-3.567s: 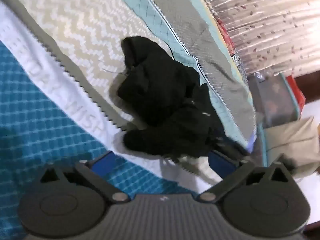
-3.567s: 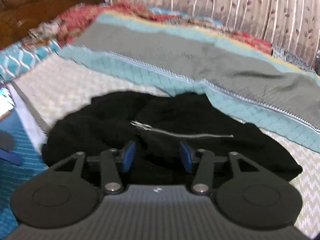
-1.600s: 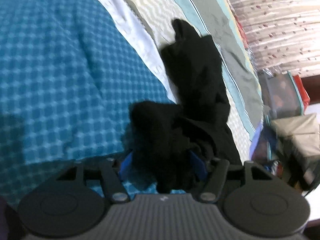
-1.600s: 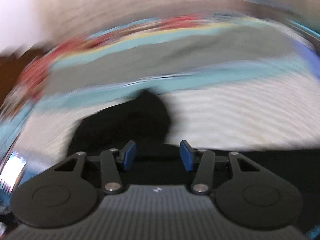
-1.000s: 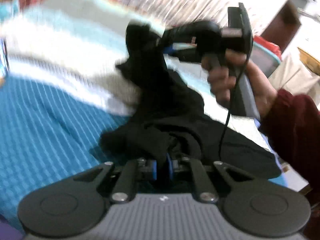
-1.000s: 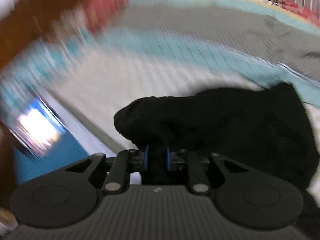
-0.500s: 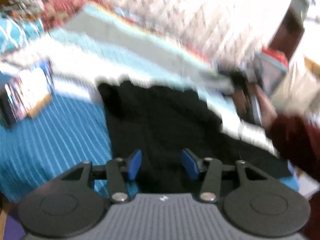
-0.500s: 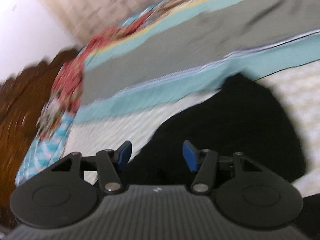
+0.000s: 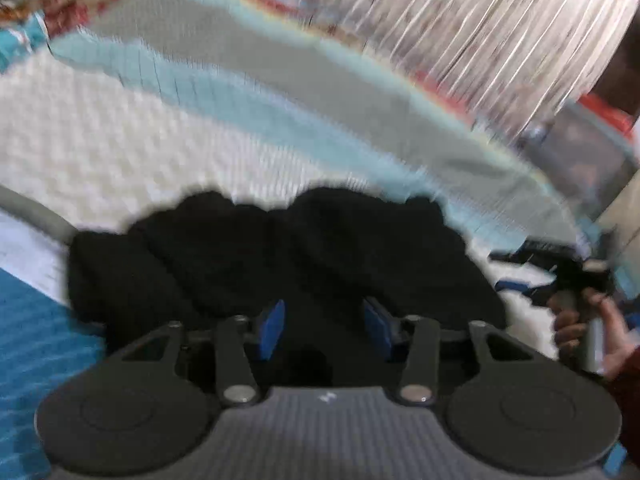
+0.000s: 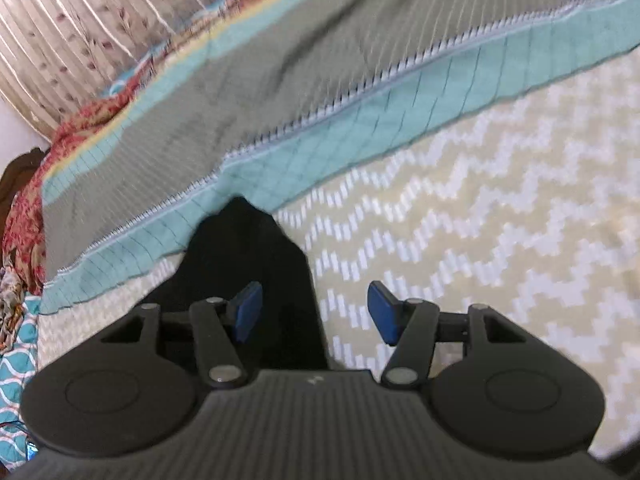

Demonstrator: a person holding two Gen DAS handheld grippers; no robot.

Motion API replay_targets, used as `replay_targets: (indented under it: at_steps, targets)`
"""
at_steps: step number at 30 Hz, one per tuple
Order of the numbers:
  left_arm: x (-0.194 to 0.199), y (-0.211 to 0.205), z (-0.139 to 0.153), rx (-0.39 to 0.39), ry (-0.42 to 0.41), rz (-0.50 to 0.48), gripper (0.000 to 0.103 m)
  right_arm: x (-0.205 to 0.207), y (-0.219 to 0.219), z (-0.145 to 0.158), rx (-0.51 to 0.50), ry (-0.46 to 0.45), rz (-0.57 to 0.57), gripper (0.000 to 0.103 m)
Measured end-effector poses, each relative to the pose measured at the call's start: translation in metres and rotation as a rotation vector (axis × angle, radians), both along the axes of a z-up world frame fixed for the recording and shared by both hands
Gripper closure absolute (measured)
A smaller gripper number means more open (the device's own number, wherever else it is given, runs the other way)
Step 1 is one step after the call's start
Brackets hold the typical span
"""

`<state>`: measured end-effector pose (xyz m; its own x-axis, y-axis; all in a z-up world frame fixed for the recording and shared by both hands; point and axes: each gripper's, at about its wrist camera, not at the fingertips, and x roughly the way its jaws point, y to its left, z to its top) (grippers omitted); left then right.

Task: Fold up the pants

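The soft black pants [image 9: 280,264] lie bunched on the striped bed cover [image 10: 460,208]. Left gripper [image 9: 324,326] is closing, pinching nothing; right gripper [image 10: 314,312] is opening, empty. Next: grab an edge and spread them flat.

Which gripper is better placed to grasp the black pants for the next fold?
Left gripper, probably: its closing jaws have pants between them. The right gripper, opening, sees only an end.

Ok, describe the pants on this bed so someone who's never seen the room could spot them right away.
Look at the bed covered by a striped quilt in grey, teal and cream zigzag bands. The pants lie rumpled on the cream zigzag band, near the blue section. They are the only solid black thing there.
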<state>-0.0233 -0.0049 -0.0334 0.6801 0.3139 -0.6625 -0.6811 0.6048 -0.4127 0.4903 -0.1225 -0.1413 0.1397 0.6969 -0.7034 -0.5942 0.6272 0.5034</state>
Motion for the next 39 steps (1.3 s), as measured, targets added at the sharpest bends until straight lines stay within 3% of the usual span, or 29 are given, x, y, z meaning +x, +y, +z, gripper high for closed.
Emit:
replay_targets:
  at_steps: [1, 2, 3, 4, 5, 8, 11, 13, 15, 17, 20, 24, 25, 27, 29, 31, 32, 33, 34, 36, 39]
  targets:
    - [0.009, 0.004, -0.01, -0.024, 0.038, 0.005, 0.073, 0.001, -0.001, -0.005, 0.0, 0.004, 0.013, 0.041]
    - [0.019, 0.006, -0.021, -0.049, 0.1, 0.013, 0.079, -0.005, 0.004, -0.007, -0.005, -0.033, 0.027, 0.047]
    - [0.025, 0.006, -0.03, -0.056, 0.151, 0.018, 0.085, -0.008, 0.005, -0.006, -0.013, -0.076, 0.068, 0.062]
    - [0.029, 0.009, -0.03, -0.042, 0.173, 0.026, 0.087, -0.008, 0.004, -0.002, -0.017, -0.067, 0.12, 0.093]
    - [0.028, 0.007, -0.028, -0.025, 0.172, 0.026, 0.087, -0.015, 0.006, 0.004, 0.018, -0.046, 0.136, 0.097]
    - [0.009, 0.007, -0.019, -0.062, 0.089, 0.034, 0.086, -0.061, 0.01, 0.045, 0.172, -0.069, 0.323, 0.097]
    - [-0.019, 0.016, -0.011, -0.085, 0.0, 0.116, 0.083, -0.131, 0.012, 0.078, 0.275, -0.041, 0.58, 0.097]
    - [-0.034, 0.022, -0.014, -0.121, -0.038, 0.16, 0.083, -0.185, 0.008, 0.081, 0.276, -0.028, 0.768, 0.097]
    - [-0.041, 0.029, -0.019, -0.16, -0.063, 0.168, 0.083, -0.233, -0.001, 0.074, 0.212, -0.079, 0.954, 0.091]
    - [-0.043, 0.027, -0.02, -0.149, -0.051, 0.164, 0.084, -0.259, -0.011, 0.065, 0.149, -0.14, 1.055, 0.091]
    - [-0.043, 0.021, -0.025, -0.133, -0.03, 0.157, 0.084, -0.241, -0.023, 0.072, 0.175, -0.124, 1.003, 0.091]
    - [-0.041, 0.014, -0.03, -0.111, -0.029, 0.159, 0.084, -0.179, -0.008, 0.09, 0.193, -0.106, 0.728, 0.086]
    - [-0.04, 0.015, -0.03, -0.107, -0.028, 0.16, 0.084, -0.167, -0.001, 0.088, 0.174, -0.114, 0.661, 0.082]
    - [-0.037, 0.016, -0.031, -0.102, -0.027, 0.163, 0.084, -0.148, 0.013, 0.076, 0.136, -0.09, 0.554, 0.048]
    - [-0.035, 0.018, -0.031, -0.1, -0.024, 0.163, 0.083, -0.137, 0.032, 0.053, 0.134, 0.034, 0.497, 0.044]
    - [-0.033, 0.019, -0.03, -0.099, -0.02, 0.163, 0.083, -0.138, 0.054, 0.025, 0.077, 0.207, 0.456, 0.045]
    - [-0.032, 0.02, -0.03, -0.098, -0.015, 0.161, 0.083, -0.143, 0.06, 0.01, 0.023, 0.269, 0.433, 0.052]
    - [-0.031, 0.019, -0.03, -0.097, -0.012, 0.161, 0.083, -0.146, 0.064, 0.001, -0.014, 0.306, 0.419, 0.088]
    - [-0.03, 0.019, -0.029, -0.094, -0.007, 0.158, 0.083, -0.147, 0.066, 0.004, -0.022, 0.312, 0.391, 0.089]
    - [-0.028, 0.019, -0.028, -0.086, 0.0, 0.153, 0.083, -0.138, 0.048, 0.026, 0.073, 0.262, 0.326, 0.089]
    - [-0.025, 0.019, -0.026, -0.077, 0.016, 0.145, 0.081, -0.106, 0.008, 0.081, 0.178, 0.066, 0.23, 0.09]
